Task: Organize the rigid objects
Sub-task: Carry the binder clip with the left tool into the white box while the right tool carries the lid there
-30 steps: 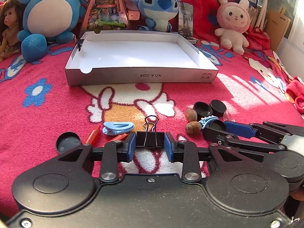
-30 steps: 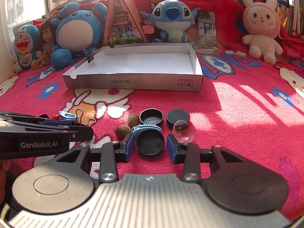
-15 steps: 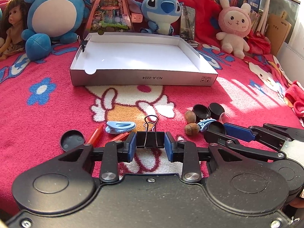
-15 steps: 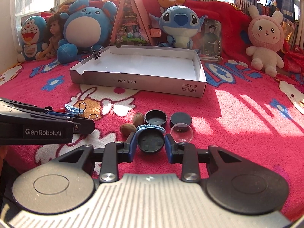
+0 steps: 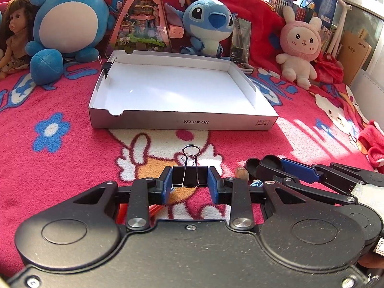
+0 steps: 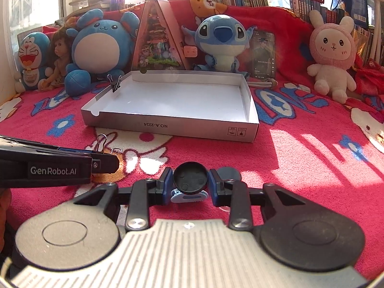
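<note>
My left gripper (image 5: 190,184) is shut on a black binder clip (image 5: 190,175) and holds it above the red blanket. My right gripper (image 6: 190,184) is shut on a round black cap (image 6: 190,178), lifted off the blanket. A shallow white cardboard box (image 5: 182,122) (image 6: 168,127) lies open ahead of both, with another binder clip (image 6: 117,83) clamped on its far left wall. A blue clip (image 6: 188,196) lies under the right gripper. A second black cap (image 6: 229,173), a walnut (image 5: 241,173) and red pens (image 5: 153,208) lie on the blanket.
Plush toys stand behind the box: a blue round one (image 5: 69,24), Stitch (image 6: 219,40), a pink bunny (image 6: 332,55), a doll (image 5: 15,36). A triangular display box (image 6: 157,40) and a phone (image 6: 264,54) lean there. Each gripper shows in the other's view.
Both grippers have risen off the blanket with their objects, the binder clip and the black cap. The loose items now sit lower and partly hidden behind the grippers.
</note>
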`<state>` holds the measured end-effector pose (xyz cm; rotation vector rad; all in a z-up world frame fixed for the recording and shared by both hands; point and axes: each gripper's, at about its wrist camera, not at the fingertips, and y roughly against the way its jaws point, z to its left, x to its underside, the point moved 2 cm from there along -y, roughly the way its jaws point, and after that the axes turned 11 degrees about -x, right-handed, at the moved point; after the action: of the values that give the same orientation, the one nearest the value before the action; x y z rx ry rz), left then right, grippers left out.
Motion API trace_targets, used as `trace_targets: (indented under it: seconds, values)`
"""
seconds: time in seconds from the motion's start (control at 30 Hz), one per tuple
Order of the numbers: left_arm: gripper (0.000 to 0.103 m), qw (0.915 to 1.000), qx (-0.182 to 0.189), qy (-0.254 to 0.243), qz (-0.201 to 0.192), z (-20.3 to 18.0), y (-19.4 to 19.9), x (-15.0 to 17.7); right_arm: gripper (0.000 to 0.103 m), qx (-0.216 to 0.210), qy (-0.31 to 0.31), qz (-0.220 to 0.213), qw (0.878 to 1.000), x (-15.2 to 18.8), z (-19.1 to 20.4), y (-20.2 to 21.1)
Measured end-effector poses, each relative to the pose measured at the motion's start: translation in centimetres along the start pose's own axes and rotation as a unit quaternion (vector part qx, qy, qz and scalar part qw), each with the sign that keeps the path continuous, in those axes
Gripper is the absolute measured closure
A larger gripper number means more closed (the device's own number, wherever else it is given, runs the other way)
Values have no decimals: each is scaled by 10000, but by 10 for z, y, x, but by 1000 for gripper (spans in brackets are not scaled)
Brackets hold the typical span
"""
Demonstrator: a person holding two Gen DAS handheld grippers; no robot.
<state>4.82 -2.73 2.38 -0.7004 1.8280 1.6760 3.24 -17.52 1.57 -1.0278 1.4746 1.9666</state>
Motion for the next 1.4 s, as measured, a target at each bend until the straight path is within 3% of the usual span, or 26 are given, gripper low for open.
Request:
trace_targets:
  seconds: [0.2,0.33,0.5,0.7,0.8,1.1,1.4]
  values:
    - [73,9999,-49,-92,-54,1,-5,-24,66,-162,-282,-31,9995,-21,-11,-11]
    - [73,9997,201,-65,125,6,-15,-51,66,-460,-296,47,9985,-48,-16,-23]
    - [73,9995,160,87,263,17,-33,-92,66,-610,-326,354,9970,-93,-30,-46]
    - [73,9942,377,459,898,27,-82,-137,66,-659,-688,928,9911,-131,-50,-86]
    - [73,9936,282,515,962,24,-104,-151,66,-553,-817,1161,9883,-143,-58,-106]
    - [73,9910,147,510,1231,7,-155,-162,66,-180,-883,1427,9857,-150,-78,-145]
    - [73,9914,37,441,1231,1,-172,-159,66,-219,-1027,1459,9837,-142,-88,-164]
